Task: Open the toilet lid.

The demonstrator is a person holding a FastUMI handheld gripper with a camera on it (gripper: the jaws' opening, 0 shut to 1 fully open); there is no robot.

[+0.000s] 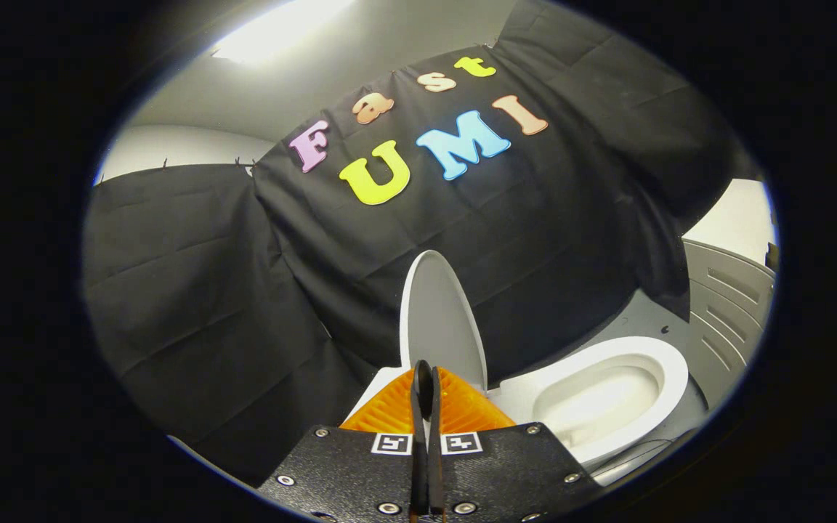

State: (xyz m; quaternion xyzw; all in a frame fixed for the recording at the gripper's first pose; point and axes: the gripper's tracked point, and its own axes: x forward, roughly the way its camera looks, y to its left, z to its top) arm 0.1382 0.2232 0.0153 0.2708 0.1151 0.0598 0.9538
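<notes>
Two fingers (418, 396) of the tongs (424, 374) stand pressed together, side by side, with no gap to speak of between them and nothing caught there. Their tips rise just in front of the lower edge of the toilet lid (439, 312), and whether they touch it cannot be told, since the tips overlap the lid in this view.

The lid is already up. It stands nearly upright just beyond the fingertips, its pale inner face turned toward the bowl, its rounded top leaning against or close to the black cloth wall (193, 290) behind it.

Beside the lid, on the right of the fingers, the toilet seat (669, 367) lies flat around the open bowl (593, 403), a white oval ring with the hollow of the bowl showing inside it. The seat and the raised lid meet near the hinge, just to the right of the fingertips.

A grey panelled surface (727, 305) with raised ribs stands beyond the bowl on the far right, next to the edge of the cloth. Above the cloth runs a plain pale wall (171, 145), and a bright ceiling light (277, 33) glares overhead.
</notes>
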